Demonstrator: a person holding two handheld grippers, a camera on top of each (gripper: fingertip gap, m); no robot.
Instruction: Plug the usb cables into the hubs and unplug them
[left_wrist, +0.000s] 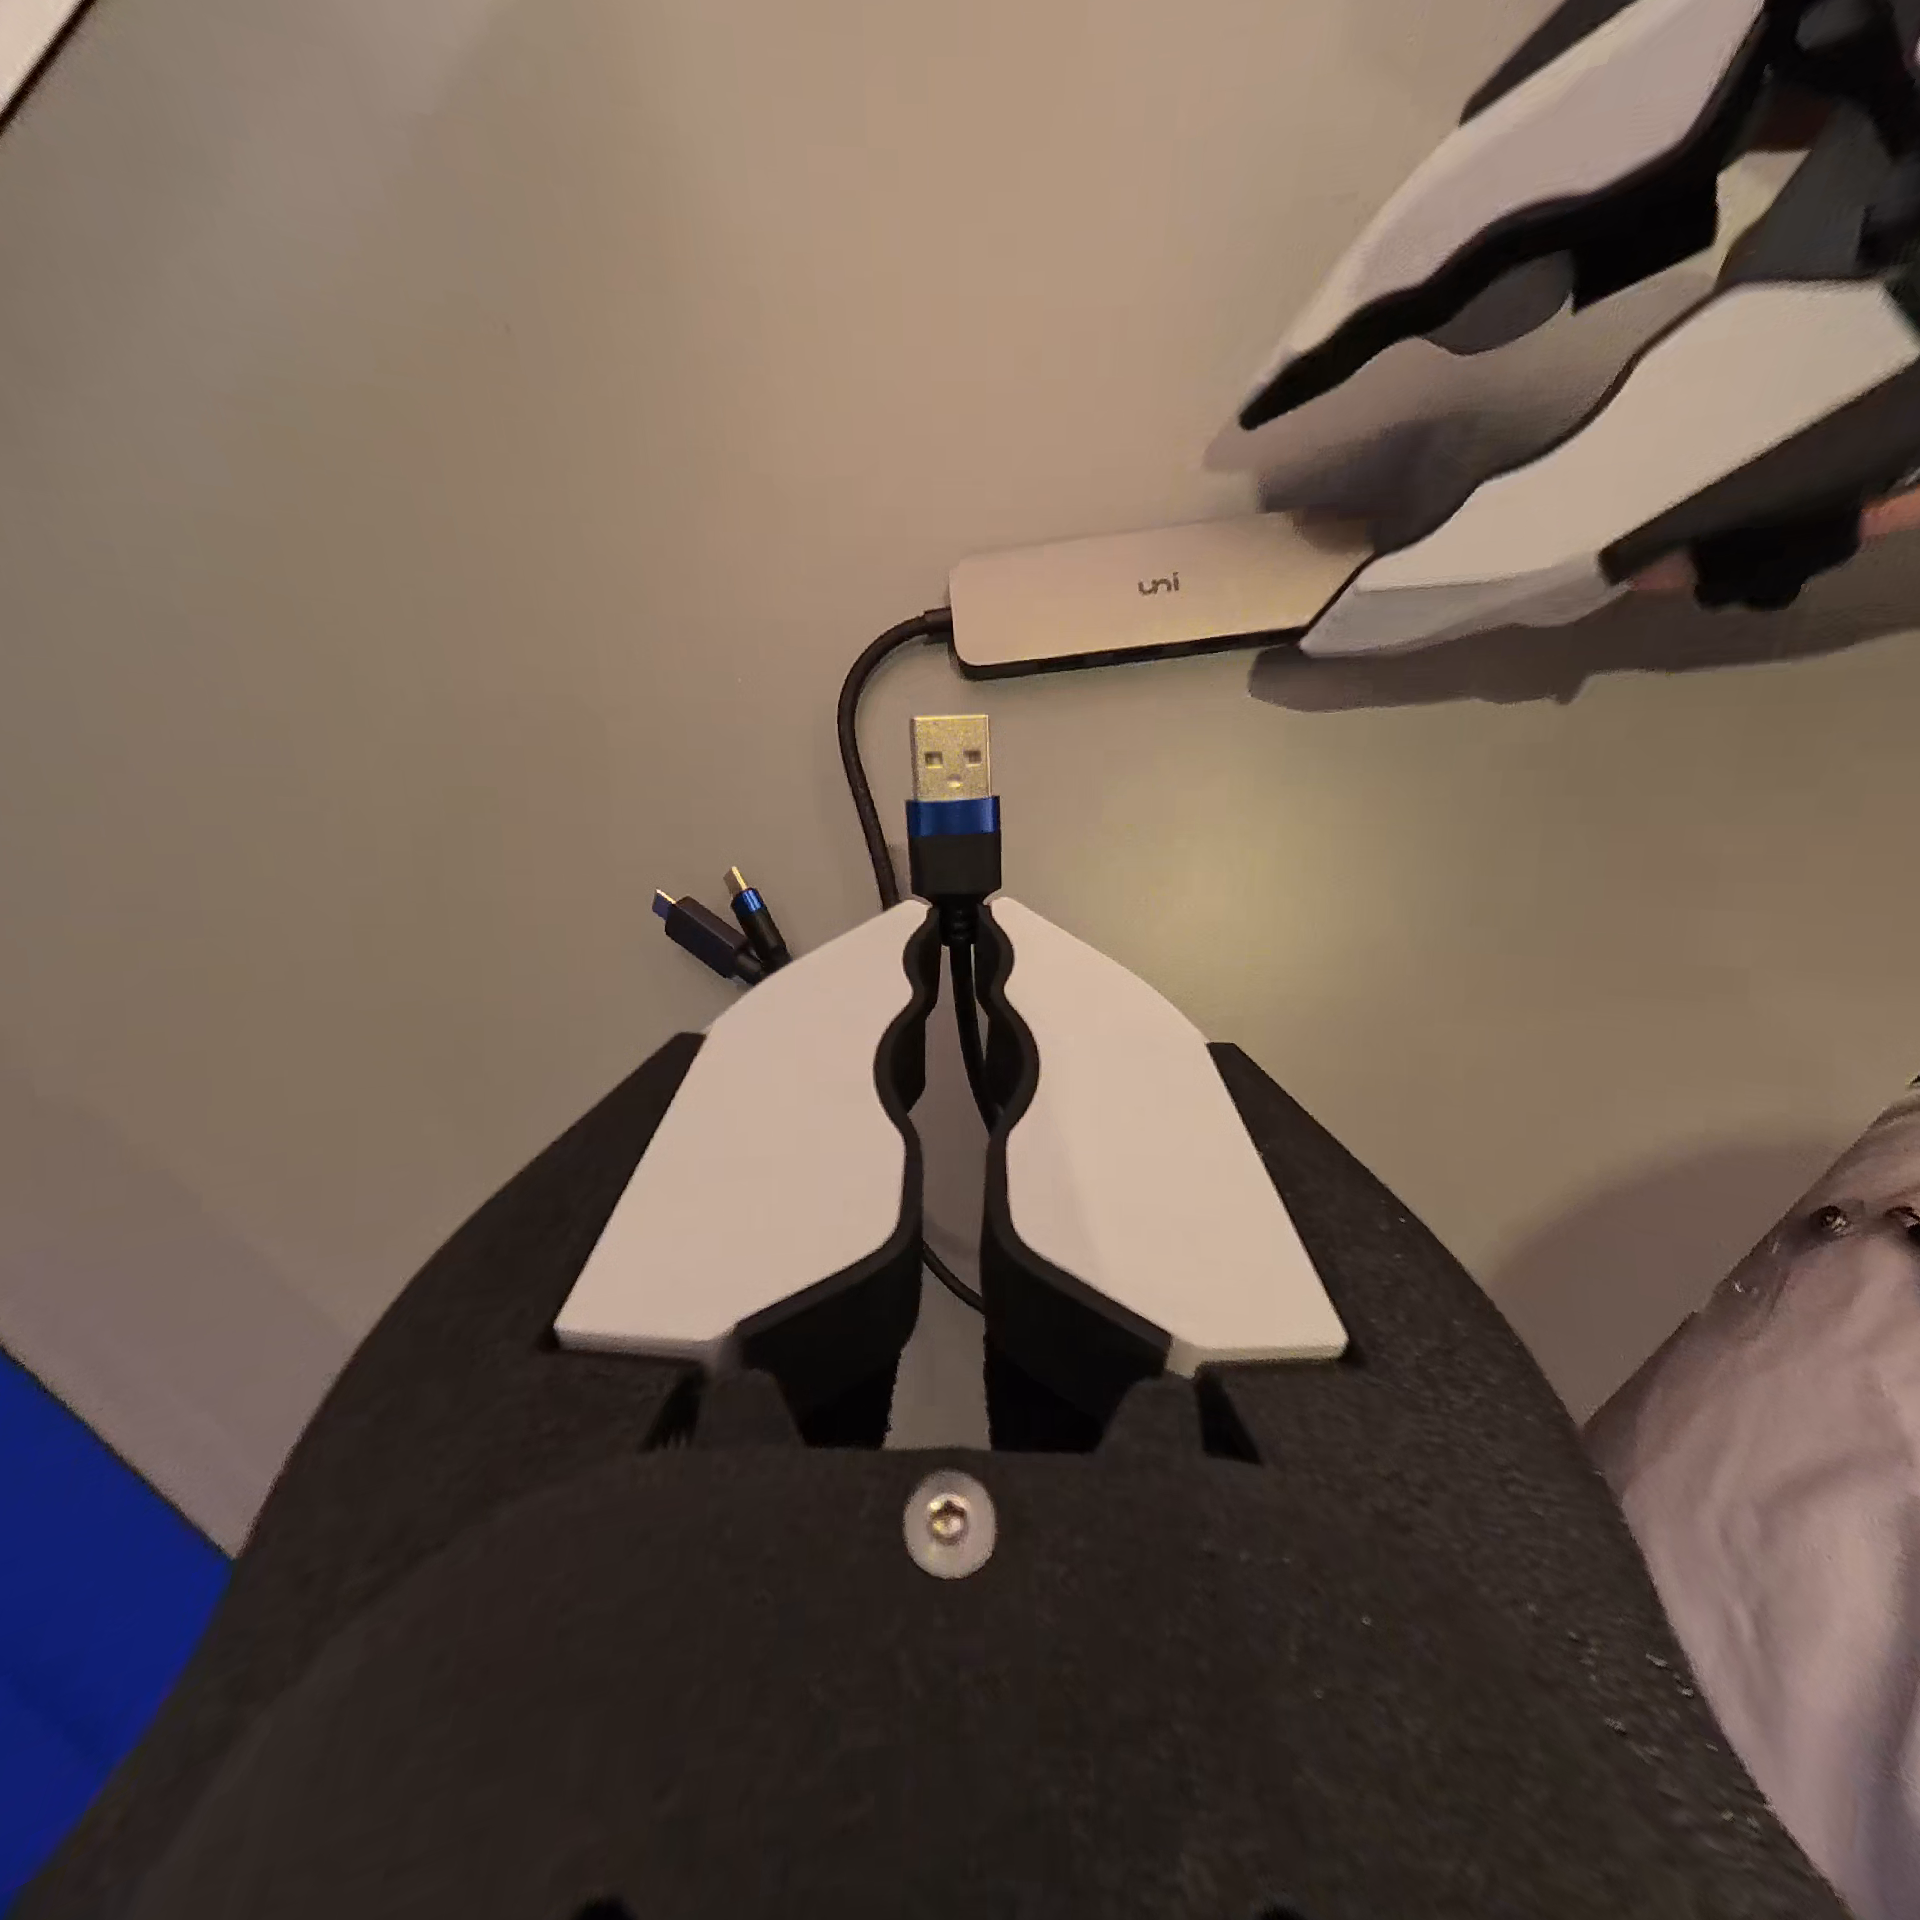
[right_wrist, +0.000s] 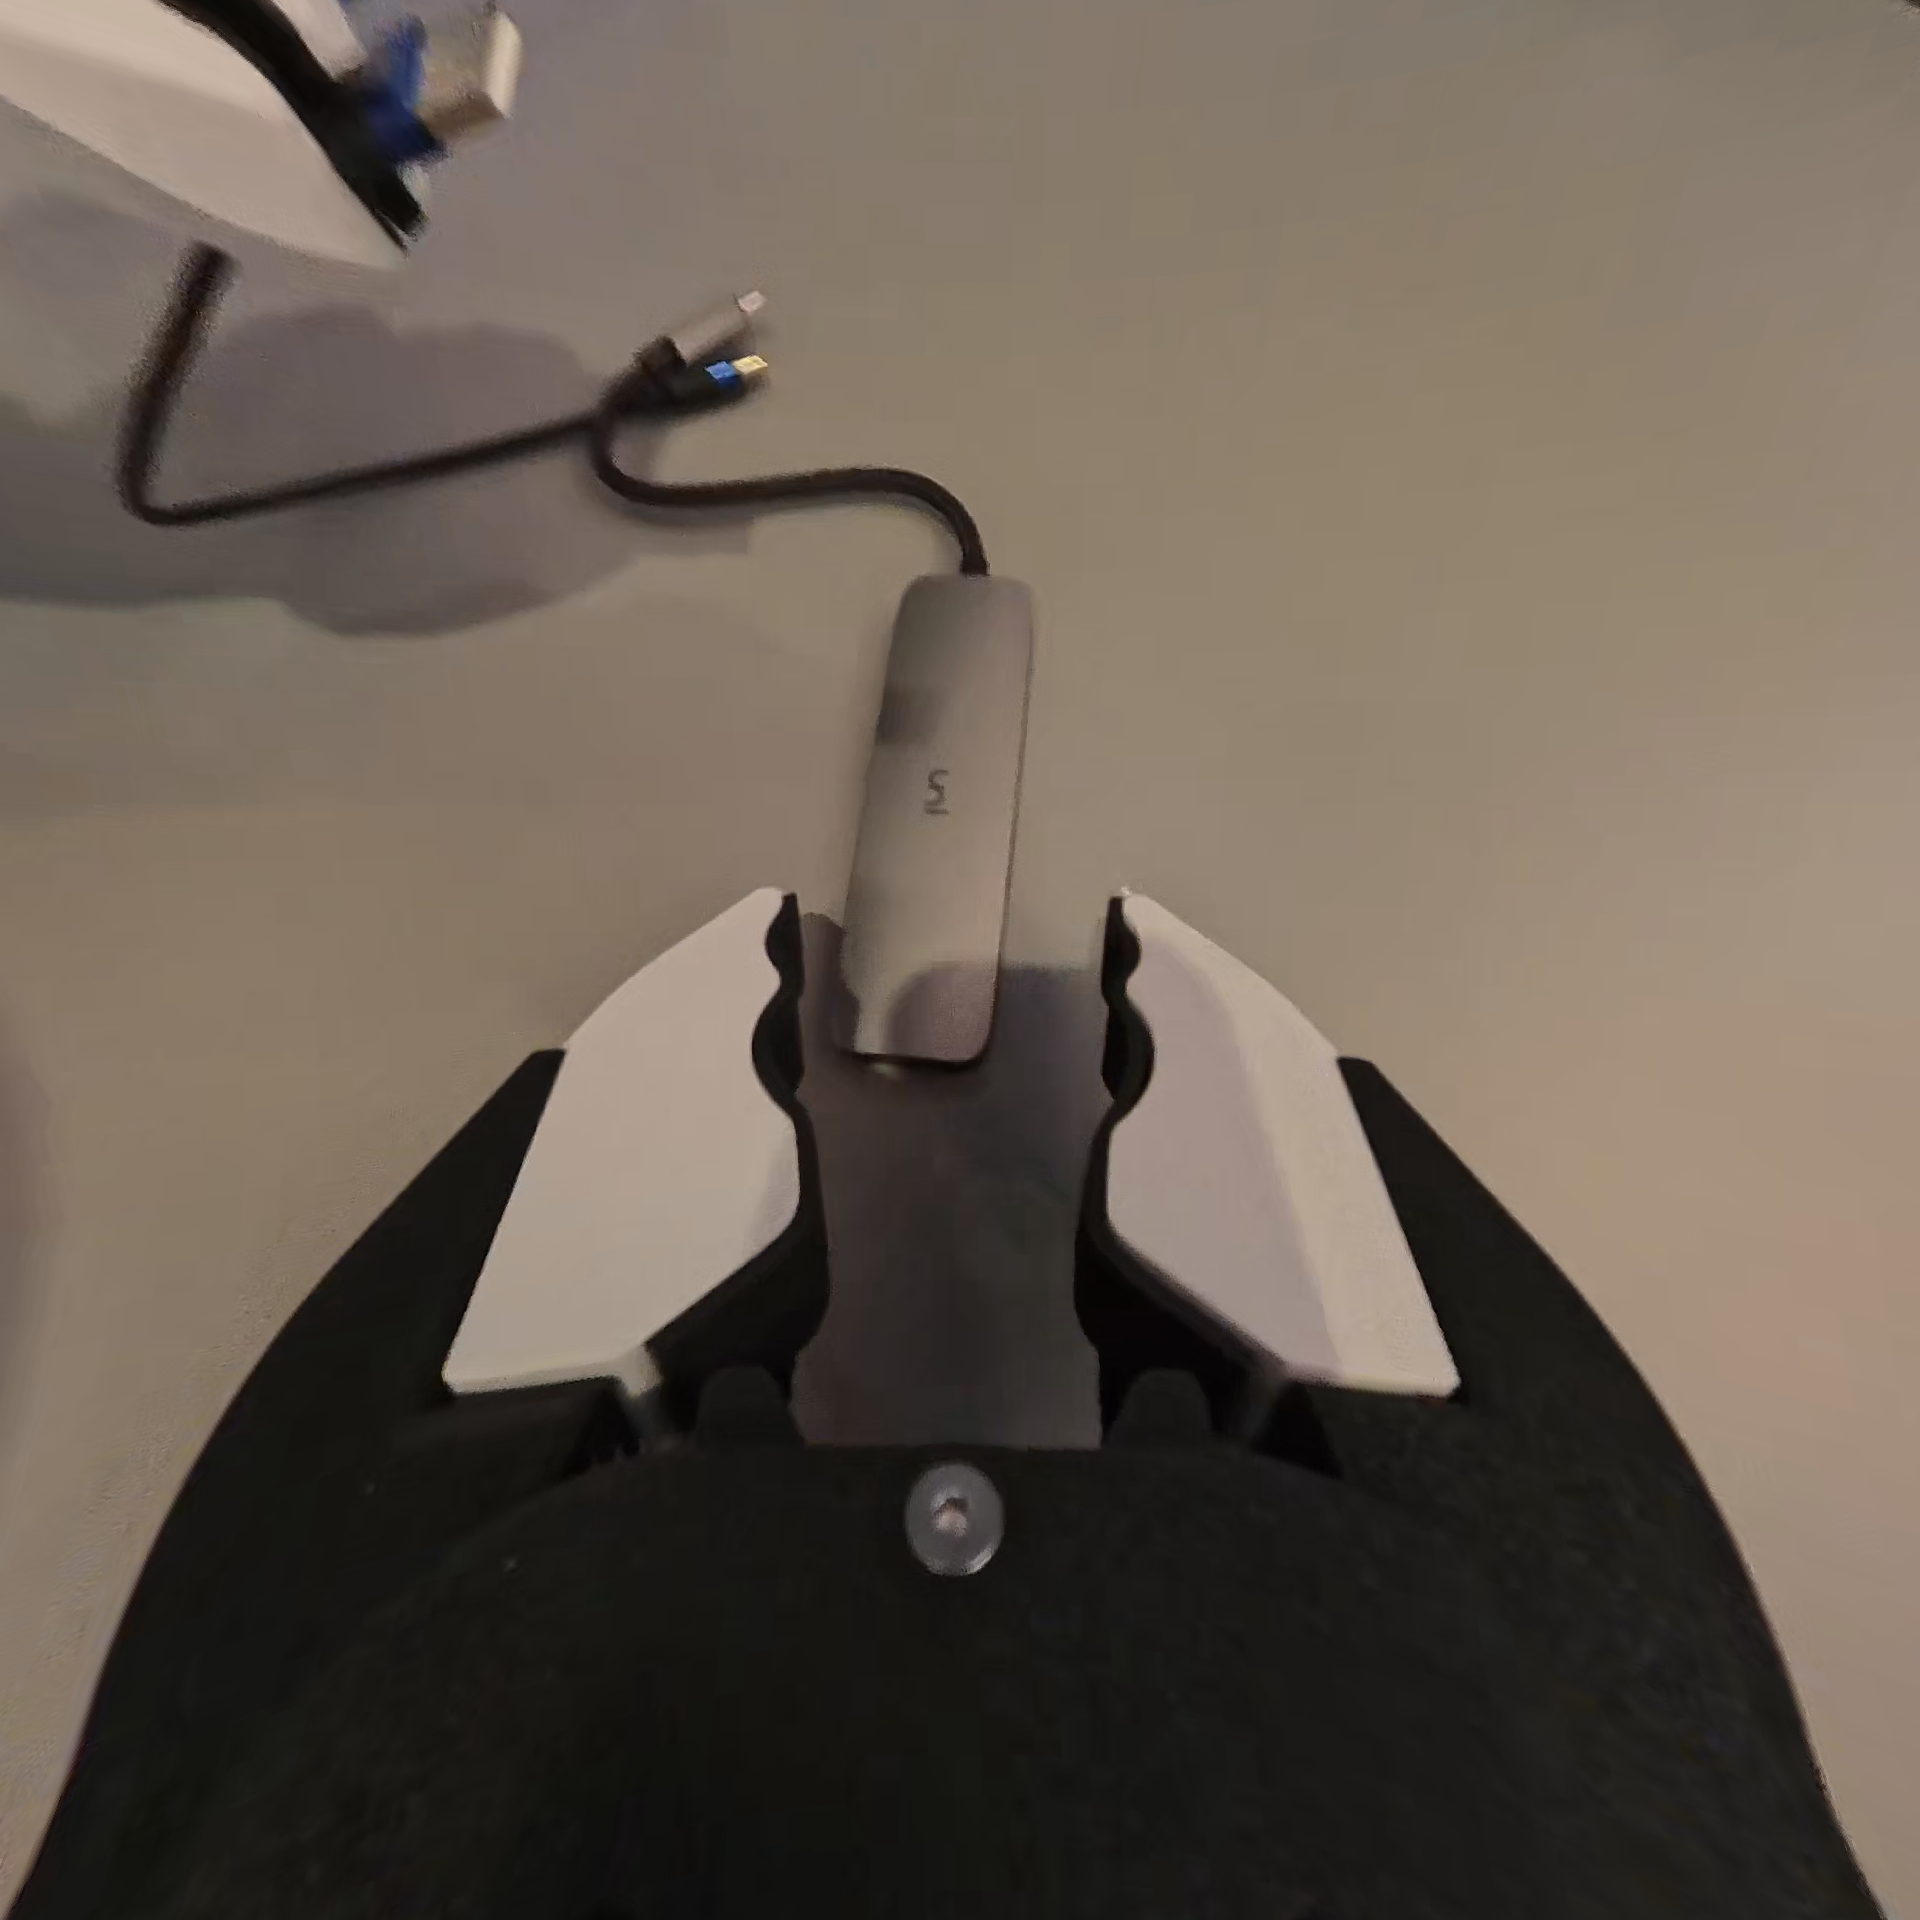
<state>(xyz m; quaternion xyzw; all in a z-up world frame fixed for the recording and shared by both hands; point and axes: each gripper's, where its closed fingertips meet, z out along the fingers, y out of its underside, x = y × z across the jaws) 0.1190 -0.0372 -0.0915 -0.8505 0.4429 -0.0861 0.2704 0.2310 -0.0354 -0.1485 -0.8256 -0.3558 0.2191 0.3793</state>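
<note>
USB cable (left_wrist: 961, 997) runs between the fingers of the left gripper (left_wrist: 954, 914), which is pinched on the cord just behind the plug. Its USB-A plug (left_wrist: 950, 805), silver with a blue collar and black body, sticks out past the fingertips and points toward the hub (left_wrist: 1132, 608). That grey, flat hub lies on the beige table (left_wrist: 416, 520), a little beyond the plug and apart from it, with its braided lead (left_wrist: 862, 748) curling back toward the left gripper. Two small connectors (left_wrist: 717, 925) with blue and dark sleeves lie on the table just left of the fingertips.

In the right wrist view, the right gripper (right_wrist: 951, 909) is spread wide, one finger on each side of the hub's near end (right_wrist: 935, 935), and the fingers are not touching it. From the hub's far end the lead (right_wrist: 779, 488) snakes off to the left, past the loose connectors (right_wrist: 717, 358), toward the left gripper in the upper left corner.
</note>
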